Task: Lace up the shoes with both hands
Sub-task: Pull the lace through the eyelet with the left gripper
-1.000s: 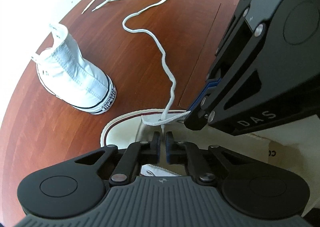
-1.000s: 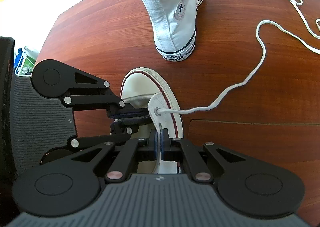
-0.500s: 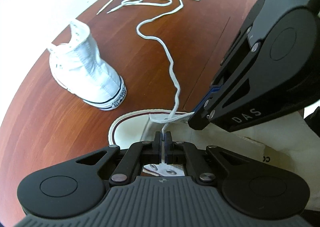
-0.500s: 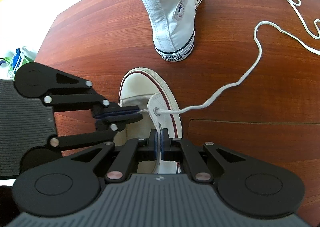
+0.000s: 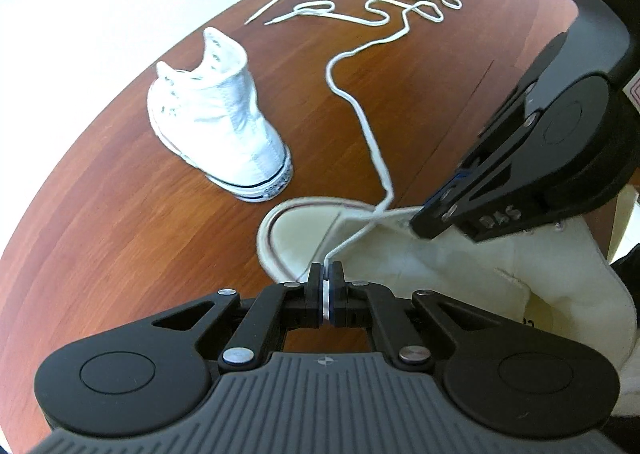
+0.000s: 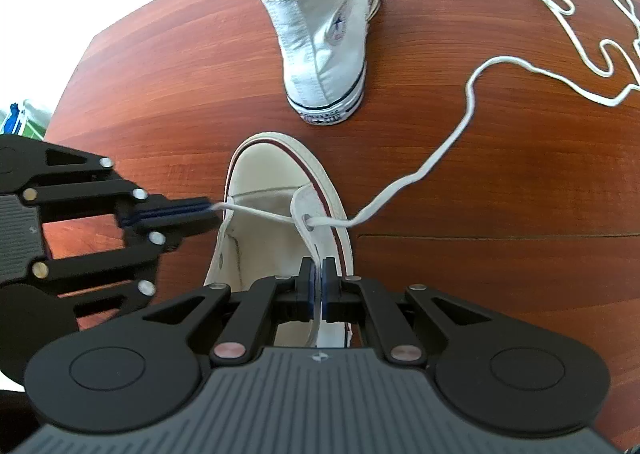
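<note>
One eyelet: threaded so far on the cream shoe (image 6: 276, 190), which lies at the near edge of the wooden table (image 6: 500, 182).
Just changed: the left gripper (image 6: 214, 208) has drawn back from the shoe, pulling more lace (image 6: 432, 166) through the eyelet (image 6: 308, 219).
Meaning: slack is being taken up; most holes are still bare.
Left gripper: clamped on the lace end.
Right gripper (image 6: 318, 284): pinched on the eyelet flap.
Writing: "CONVERSE ALL STAR" on the white high-top (image 6: 324, 34) heel; "DAS" on the right gripper.
</note>
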`<action>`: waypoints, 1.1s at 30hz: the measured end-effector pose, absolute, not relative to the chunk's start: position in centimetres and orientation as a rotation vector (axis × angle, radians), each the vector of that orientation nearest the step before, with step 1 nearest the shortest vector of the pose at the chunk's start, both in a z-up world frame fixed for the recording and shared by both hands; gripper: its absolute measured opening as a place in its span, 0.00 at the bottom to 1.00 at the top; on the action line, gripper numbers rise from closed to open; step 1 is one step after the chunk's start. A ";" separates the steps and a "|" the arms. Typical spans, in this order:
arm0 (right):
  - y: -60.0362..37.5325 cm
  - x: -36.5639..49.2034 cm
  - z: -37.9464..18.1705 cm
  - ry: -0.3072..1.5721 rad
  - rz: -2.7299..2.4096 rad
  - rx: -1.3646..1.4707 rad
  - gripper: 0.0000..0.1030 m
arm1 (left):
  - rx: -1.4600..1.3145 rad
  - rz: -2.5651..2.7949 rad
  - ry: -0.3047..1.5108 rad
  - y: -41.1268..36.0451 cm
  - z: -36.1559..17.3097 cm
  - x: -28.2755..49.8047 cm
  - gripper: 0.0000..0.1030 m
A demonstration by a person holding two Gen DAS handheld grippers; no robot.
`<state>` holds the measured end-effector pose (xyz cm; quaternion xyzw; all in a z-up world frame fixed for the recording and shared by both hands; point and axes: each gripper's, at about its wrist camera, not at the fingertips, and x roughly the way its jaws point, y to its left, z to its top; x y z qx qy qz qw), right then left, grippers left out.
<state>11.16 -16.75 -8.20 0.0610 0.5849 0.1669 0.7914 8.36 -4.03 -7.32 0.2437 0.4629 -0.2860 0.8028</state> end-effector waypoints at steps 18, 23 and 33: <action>-16.3 10.7 -7.6 1.251 0.411 0.096 0.05 | 0.461 -0.443 1.030 -0.1 -6.5 7.6 0.02; -15.9 10.6 -7.8 1.251 0.433 0.053 0.06 | 0.442 -0.400 1.041 -0.1 -6.5 6.9 0.02; -15.8 10.8 -8.5 1.270 0.447 0.024 0.06 | 0.408 -0.268 1.082 2.4 -7.8 6.1 0.03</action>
